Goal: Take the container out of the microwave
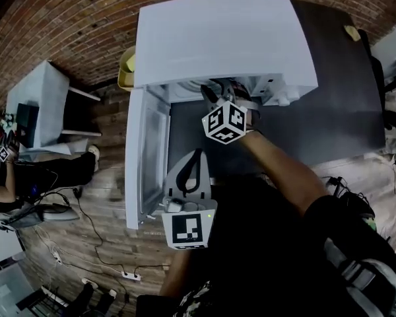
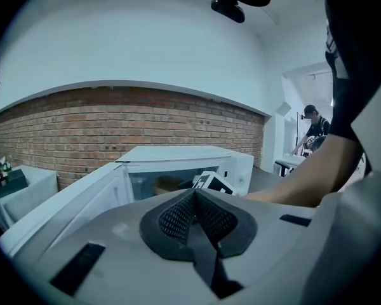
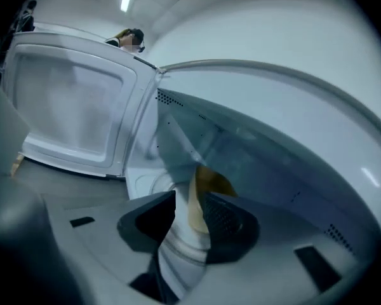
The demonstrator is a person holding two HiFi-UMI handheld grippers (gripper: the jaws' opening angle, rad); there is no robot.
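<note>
The white microwave (image 1: 218,38) stands on a dark table (image 1: 336,111), its door (image 1: 145,157) swung open to the left. My right gripper (image 1: 216,91) reaches into the cavity mouth. In the right gripper view its jaws (image 3: 189,211) stand open, with a tan container (image 3: 209,183) just ahead of them on the turntable (image 3: 153,186); the pads do not press on it. My left gripper (image 1: 197,154) hangs in front of the microwave, near the door's edge, shut on nothing (image 2: 194,194). From the left gripper view the container (image 2: 168,184) shows dimly inside the cavity.
A yellow object (image 1: 126,68) sits behind the microwave's left corner. A white side table (image 1: 39,101) and a seated person (image 1: 6,157) are at the far left. Cables (image 1: 86,243) trail over the wooden floor. A brick wall runs behind.
</note>
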